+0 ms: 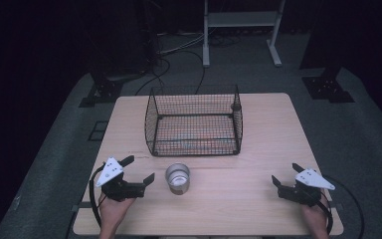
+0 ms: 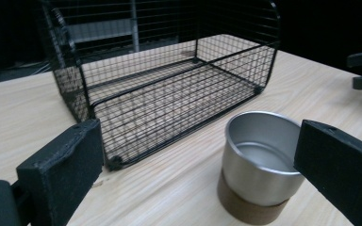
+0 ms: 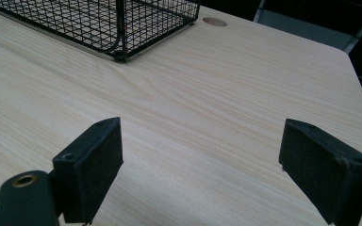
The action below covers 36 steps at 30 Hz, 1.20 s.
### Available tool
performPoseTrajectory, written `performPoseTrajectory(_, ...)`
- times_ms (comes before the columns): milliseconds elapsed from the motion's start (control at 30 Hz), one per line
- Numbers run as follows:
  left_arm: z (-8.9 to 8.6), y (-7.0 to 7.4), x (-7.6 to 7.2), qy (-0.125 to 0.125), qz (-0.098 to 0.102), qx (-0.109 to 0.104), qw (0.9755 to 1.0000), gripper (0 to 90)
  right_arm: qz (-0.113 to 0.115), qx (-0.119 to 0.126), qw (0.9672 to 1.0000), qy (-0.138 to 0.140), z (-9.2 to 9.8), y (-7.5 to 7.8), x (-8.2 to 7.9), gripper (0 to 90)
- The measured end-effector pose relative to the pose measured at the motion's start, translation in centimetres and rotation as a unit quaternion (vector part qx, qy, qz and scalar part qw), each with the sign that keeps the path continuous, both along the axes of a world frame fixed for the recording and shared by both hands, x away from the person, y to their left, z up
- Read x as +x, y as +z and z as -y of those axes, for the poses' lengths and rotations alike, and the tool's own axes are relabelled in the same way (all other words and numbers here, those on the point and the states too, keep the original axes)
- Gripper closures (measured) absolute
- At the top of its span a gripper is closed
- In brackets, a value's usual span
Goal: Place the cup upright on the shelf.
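A pale wooden table (image 1: 258, 124) was seen from above, with a black wire basket (image 1: 194, 124) set at its middle towards the far edge. A steel cup (image 1: 178, 178) with a brown base was stood upright just before the basket. The left gripper (image 1: 138, 169) was held wide, near the cup's left. The right gripper (image 1: 286, 174) was held wide, well apart from it.
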State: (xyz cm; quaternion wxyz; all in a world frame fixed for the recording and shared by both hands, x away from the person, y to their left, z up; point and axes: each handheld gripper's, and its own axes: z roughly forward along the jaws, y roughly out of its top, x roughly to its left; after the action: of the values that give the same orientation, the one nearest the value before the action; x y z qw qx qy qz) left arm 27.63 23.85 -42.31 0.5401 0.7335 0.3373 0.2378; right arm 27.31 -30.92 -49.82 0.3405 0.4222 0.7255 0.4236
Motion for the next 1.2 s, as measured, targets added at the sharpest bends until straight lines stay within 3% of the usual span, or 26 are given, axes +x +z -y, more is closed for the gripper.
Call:
performPoseTrajectory(767,3.0,2.0,-0.4,-0.074,0.005,0.017,0.9971,1.4,0.000,-0.001,1.0000,0.002,0.0,0.0,0.0,13.4)
performPoseTrajectory(1200,5.3,2.4,-0.6,-0.126,-0.009,0.041,0.9912,1.4,-0.001,0.000,1.0000,0.001,0.0,0.0,0.0,13.4)
